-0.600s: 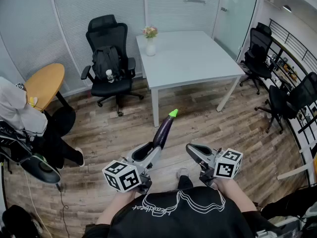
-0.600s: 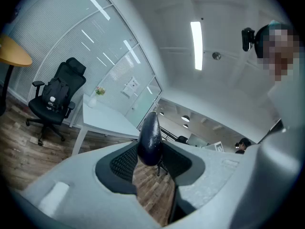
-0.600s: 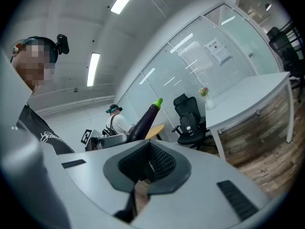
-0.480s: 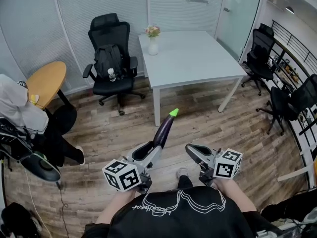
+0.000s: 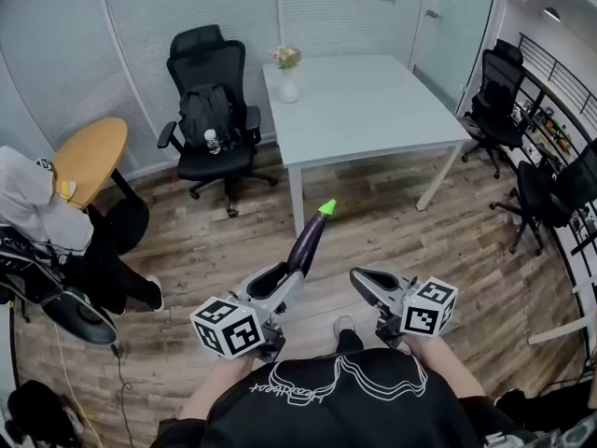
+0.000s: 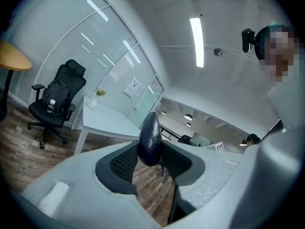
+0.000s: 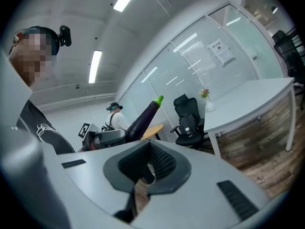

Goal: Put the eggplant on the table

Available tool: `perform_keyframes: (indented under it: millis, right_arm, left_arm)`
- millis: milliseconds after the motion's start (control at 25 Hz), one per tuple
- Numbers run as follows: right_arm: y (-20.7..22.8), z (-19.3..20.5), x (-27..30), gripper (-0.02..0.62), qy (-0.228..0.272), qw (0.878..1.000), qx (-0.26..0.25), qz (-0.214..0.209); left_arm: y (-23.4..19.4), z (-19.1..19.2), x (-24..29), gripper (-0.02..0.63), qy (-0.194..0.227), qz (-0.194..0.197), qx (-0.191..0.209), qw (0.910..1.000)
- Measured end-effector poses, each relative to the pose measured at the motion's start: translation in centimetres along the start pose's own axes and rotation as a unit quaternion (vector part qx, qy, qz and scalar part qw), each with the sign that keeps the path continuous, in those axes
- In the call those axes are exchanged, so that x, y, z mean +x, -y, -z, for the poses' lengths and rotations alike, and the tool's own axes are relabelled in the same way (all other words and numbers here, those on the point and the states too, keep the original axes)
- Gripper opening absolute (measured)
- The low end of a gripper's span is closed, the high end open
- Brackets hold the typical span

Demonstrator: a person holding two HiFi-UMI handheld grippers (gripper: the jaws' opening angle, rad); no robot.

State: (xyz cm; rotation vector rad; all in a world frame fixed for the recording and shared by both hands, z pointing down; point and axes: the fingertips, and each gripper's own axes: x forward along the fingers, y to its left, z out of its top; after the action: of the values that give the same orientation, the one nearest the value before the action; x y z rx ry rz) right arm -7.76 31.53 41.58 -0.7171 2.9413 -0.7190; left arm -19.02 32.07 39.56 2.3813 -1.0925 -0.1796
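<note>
Eggplant [image 5: 308,243] is clamped at its thick end in the left gripper [image 5: 280,283] — the jaws press on its sides. Its long axis runs forward and upward, green tip leading. Just beside it, the right gripper [image 5: 367,284] is empty, jaws nearly together. The white table [image 5: 373,110] stands well apart, straight ahead — the tip points toward its near corner, so the left arm must carry.

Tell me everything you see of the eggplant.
The eggplant is long, slim and glossy dark purple, with a bright green cap at its far tip. The left tongs clamp its blunt end, so it juts forward and up over the wooden floor, short of the white table.
</note>
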Motion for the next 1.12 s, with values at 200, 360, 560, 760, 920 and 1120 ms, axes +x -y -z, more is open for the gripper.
perform_keyframes:
  millis: [200,360,560,760,920,1120]
  right_arm:
    - [3.9,-1.5,-0.7,0.009,0.008,1.000,0.020,0.000]
    - [7.6,-3.3,-1.1,0.009,0.017,0.999,0.029,0.000]
    - [13.1,-6.2,-0.7,0.009,0.023,0.999,0.036,0.002]
    - [18.5,-8.5,-1.0,0.009,0.026,0.999,0.044,0.002]
    - [21.9,-10.2,-1.6,0.009,0.031,0.998,0.047,-0.008]
    - [25.5,-11.8,-2.3,0.009,0.033,0.999,0.041,-0.011]
  left_arm:
    - [0.0,-0.5,4.1,0.170,-0.011,0.000,0.005,0.9999]
    - [-0.3,-1.0,8.1,0.170,-0.022,0.002,0.007,0.9997]
    - [-1.8,-2.5,13.8,0.170,-0.031,0.001,0.007,0.9995]
    - [-2.6,-3.1,20.2,0.170,-0.043,0.004,0.007,0.9991]
    - [-2.8,-3.6,24.4,0.170,-0.044,0.002,0.010,0.9990]
    - [-2.8,-4.2,28.6,0.170,-0.037,0.002,0.015,0.9992]
